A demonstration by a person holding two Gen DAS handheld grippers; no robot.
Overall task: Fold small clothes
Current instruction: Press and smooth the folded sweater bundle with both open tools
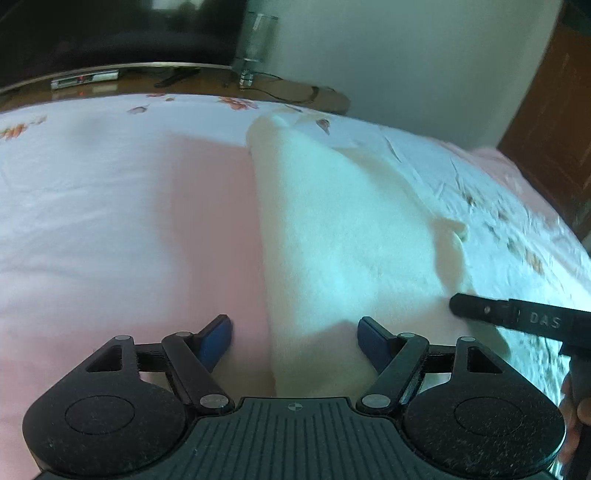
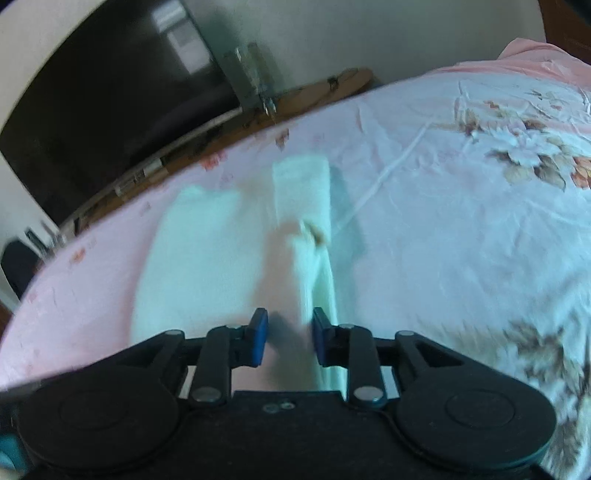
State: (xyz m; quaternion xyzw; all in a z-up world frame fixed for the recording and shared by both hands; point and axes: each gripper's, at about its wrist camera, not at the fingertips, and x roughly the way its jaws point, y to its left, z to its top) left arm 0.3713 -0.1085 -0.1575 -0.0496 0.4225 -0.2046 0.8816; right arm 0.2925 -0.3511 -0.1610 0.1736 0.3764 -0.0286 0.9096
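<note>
A small white garment (image 1: 332, 229) lies spread on the pink floral bedsheet (image 1: 110, 221). My left gripper (image 1: 294, 338) is open, its blue pads wide apart, low over the garment's near left edge. In the right wrist view the garment (image 2: 195, 251) shows two leg-like parts, with a narrow part (image 2: 306, 206) running toward my right gripper (image 2: 290, 338). That gripper is open, its jaws partly apart around the near end of that narrow part. The right gripper's black finger also shows in the left wrist view (image 1: 517, 317) at the garment's right edge.
A wooden TV stand (image 1: 221, 81) with a dark television (image 1: 110, 29) and a clear glass vase (image 1: 258, 40) stands beyond the bed's far edge. A brown door (image 1: 554, 122) is at the right. The sheet's flower print (image 2: 524, 147) lies to the right.
</note>
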